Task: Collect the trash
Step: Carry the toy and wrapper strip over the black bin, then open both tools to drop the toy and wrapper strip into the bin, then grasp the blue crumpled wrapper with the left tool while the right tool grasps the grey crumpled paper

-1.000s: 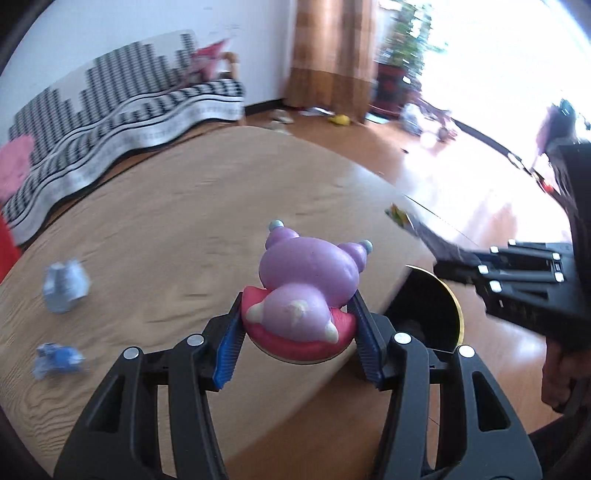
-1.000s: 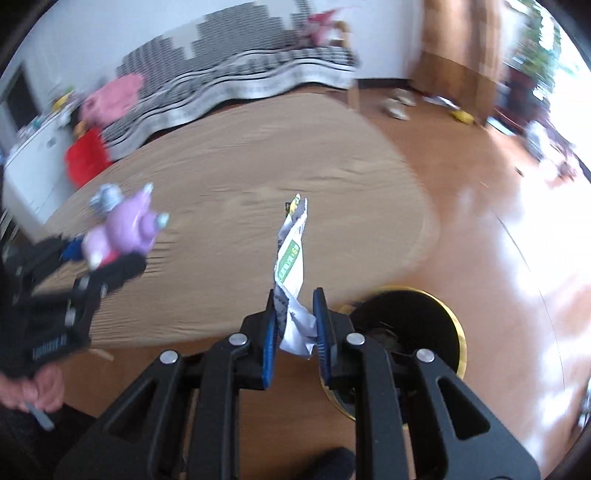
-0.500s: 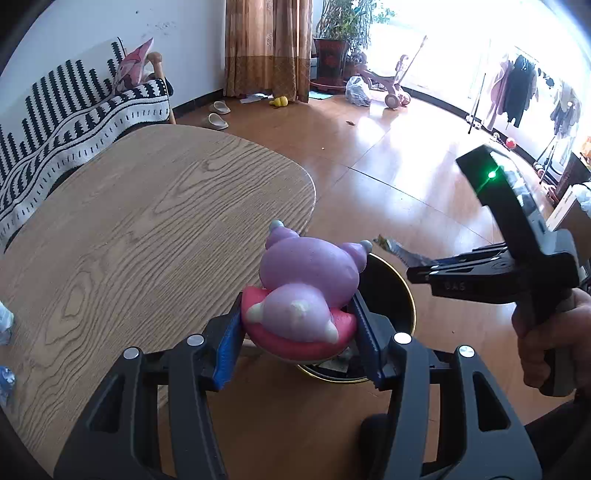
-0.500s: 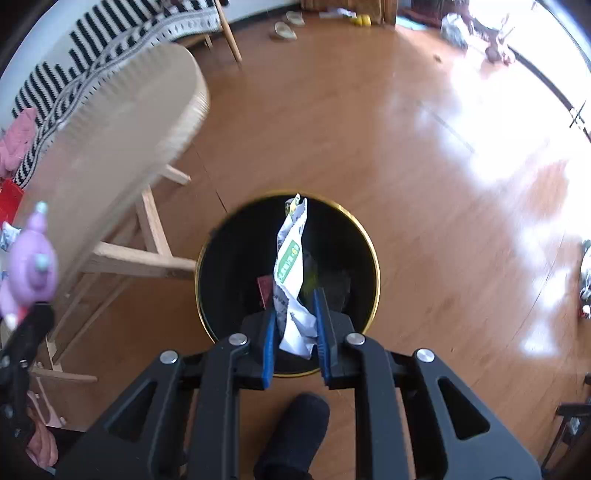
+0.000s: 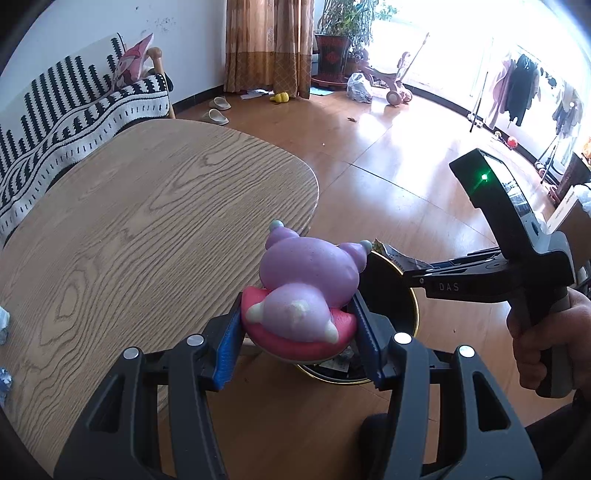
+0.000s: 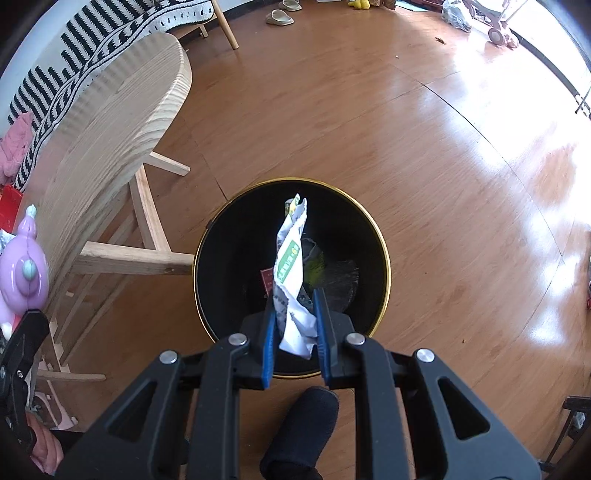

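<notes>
Home living room. Evidence: sofa (image 5: 74, 107) under a black-and-white striped throw along the wall, oval wooden table (image 5: 147, 229), glossy wood-plank floor (image 6: 406, 129), slippers (image 5: 218, 110) left out, curtain (image 5: 269, 44) and potted plant (image 5: 340, 33) by a bright window, kid's ride-on toy (image 5: 391, 85), clothes rack (image 5: 517, 92) hung with garments at far right.
</notes>
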`<act>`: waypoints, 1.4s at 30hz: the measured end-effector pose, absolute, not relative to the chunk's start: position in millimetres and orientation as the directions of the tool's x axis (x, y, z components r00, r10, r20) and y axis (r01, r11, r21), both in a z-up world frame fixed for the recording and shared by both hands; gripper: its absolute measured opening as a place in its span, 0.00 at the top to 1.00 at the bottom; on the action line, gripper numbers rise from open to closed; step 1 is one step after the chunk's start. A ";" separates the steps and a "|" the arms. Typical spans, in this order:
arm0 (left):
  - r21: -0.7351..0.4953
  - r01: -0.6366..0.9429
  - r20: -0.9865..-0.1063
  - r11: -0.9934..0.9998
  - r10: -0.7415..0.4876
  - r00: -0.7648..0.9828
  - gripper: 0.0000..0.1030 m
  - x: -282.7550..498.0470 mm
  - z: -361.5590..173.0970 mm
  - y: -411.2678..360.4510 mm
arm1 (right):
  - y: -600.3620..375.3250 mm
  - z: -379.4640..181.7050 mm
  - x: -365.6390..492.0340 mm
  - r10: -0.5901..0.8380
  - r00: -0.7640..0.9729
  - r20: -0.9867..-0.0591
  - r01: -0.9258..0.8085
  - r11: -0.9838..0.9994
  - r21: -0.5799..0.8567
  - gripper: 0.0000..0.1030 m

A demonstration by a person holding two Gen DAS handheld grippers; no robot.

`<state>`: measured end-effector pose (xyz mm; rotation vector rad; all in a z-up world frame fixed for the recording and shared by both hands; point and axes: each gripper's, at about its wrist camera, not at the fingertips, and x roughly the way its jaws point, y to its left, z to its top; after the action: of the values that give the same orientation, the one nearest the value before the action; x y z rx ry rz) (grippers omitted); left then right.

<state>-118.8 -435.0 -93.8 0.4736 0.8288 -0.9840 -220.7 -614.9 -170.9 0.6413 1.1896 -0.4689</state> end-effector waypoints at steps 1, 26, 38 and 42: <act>-0.010 0.871 -0.792 0.491 -0.536 0.293 0.48 -119.1 -94.3 -434.5 | -614.7 -170.3 -220.4 -0.005 0.316 -0.949 0.645 0.734 0.211 0.82; -0.054 0.897 -0.818 0.438 -0.535 0.212 0.44 -124.5 -118.7 -469.6 | -645.2 -156.3 -248.6 -0.153 0.318 -0.936 0.777 0.607 0.165 0.20; -0.046 0.874 -0.782 0.484 -0.562 0.270 0.12 -113.0 -97.8 -456.7 | -635.6 -138.9 -237.0 -0.196 0.335 -0.921 0.765 0.627 0.145 0.19; -0.030 0.832 -0.769 0.554 -0.544 0.334 0.11 -94.5 -84.3 -426.9 | -615.9 -120.3 -215.9 -0.212 0.378 -0.901 0.733 0.663 0.151 0.18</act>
<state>-94.5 -426.9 -84.3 0.4057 0.8191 -0.9308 -215.8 -615.9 -120.3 0.5997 1.0126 -0.6518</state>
